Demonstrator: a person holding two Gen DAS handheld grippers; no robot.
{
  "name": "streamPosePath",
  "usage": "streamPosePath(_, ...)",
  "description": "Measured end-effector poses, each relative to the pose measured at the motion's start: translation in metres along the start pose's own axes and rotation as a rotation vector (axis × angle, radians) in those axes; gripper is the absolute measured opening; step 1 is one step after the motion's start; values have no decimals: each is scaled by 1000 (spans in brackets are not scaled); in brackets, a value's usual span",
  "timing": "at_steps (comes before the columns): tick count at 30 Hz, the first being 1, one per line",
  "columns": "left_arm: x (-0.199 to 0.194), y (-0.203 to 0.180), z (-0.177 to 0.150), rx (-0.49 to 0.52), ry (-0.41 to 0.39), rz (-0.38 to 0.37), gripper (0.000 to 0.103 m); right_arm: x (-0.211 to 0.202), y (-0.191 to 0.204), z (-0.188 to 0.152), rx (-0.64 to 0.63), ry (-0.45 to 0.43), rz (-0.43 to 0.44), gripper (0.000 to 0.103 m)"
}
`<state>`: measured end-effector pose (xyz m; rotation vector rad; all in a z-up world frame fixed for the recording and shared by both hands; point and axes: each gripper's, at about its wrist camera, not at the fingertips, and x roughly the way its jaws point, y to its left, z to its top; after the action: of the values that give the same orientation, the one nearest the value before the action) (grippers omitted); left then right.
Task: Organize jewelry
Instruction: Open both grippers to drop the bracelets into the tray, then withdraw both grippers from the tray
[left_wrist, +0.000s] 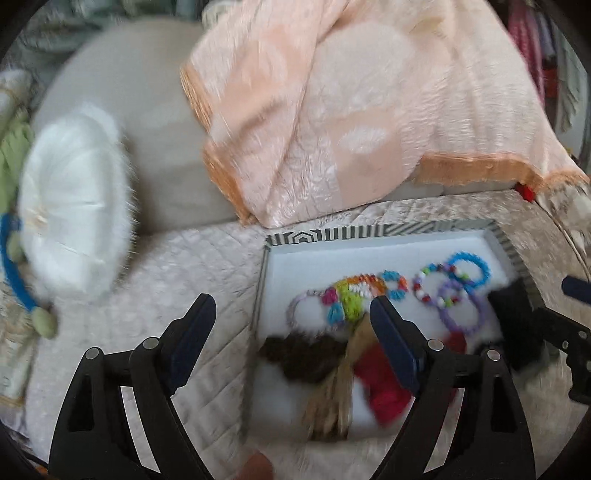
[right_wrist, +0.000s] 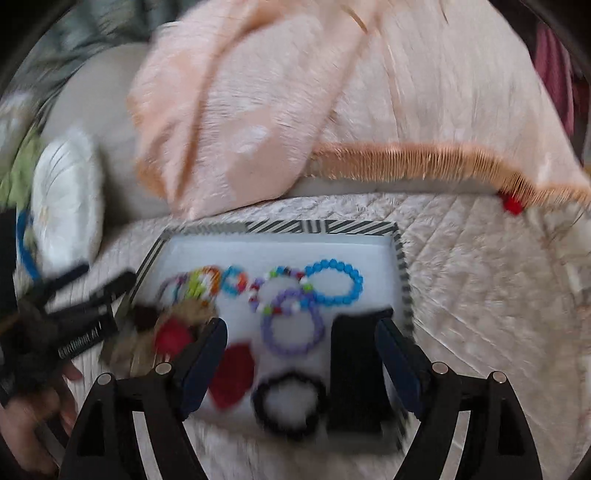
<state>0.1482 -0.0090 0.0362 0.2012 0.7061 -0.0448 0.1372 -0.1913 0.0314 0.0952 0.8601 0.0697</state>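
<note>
Left gripper (left_wrist: 293, 310), lower centre of the left view: jaws spread wide, nothing between the pads, pitched steeply down, left finger over the quilt (left_wrist: 177, 266), right finger over the tray (left_wrist: 384, 230). Seen again at the left edge of the right view, blurred, a hand (right_wrist: 26, 417) below it.

Right gripper (right_wrist: 301, 332), lower centre of the right view: jaws likewise spread wide, no pad pressing on anything, tilted down over the near half of the tray. Dark block (right_wrist: 360, 369) standing just inside the right finger, apparently not gripped; contact cannot be told through the blur.

Tray, white inside with a striped rim, centre to lower right in both views, flat on the quilt. Inside, far row: blue bracelet (right_wrist: 334, 282) at right, multicolour bracelet (right_wrist: 280, 291) and purple bracelet (right_wrist: 293, 325) overlapping beside it, small beaded rings (right_wrist: 207, 282) bunched at left. Near row: black bracelet (right_wrist: 290, 404), red piece (right_wrist: 232, 376), tan tassel (left_wrist: 332, 391), dark tuft (left_wrist: 306, 354).

Handling, judged: bracelets light, limp, probably elastic, beads hard and slippery; liable to drag overlapping neighbours. Best hold across one side of a loop, pads pinching the bead strand, at a free arc away from overlaps. Tassel and tufts soft, compressible; pinch at the bound head.

Beyond: peach blanket (left_wrist: 332, 110) at top, white cushion (left_wrist: 70, 206) at left.
</note>
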Motion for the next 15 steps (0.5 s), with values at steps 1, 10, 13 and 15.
streamPosePath(1,-15,-3,-11,14,-4,24,86,-19,9,-13,-32,-20,-7,80)
streamPosePath(10,-93,-6,-121,-34,116,-50,86,-95,34,-116,-11,-86,14,89)
streamPosePath(13,-100,-14,-131,-18,122,-48,86,-102,33,-125,-2,-102,34,93)
streamPosePath(15,-98,-16,-130,-18,135,-49,86,-98,34,-128,-3,-76,56,103)
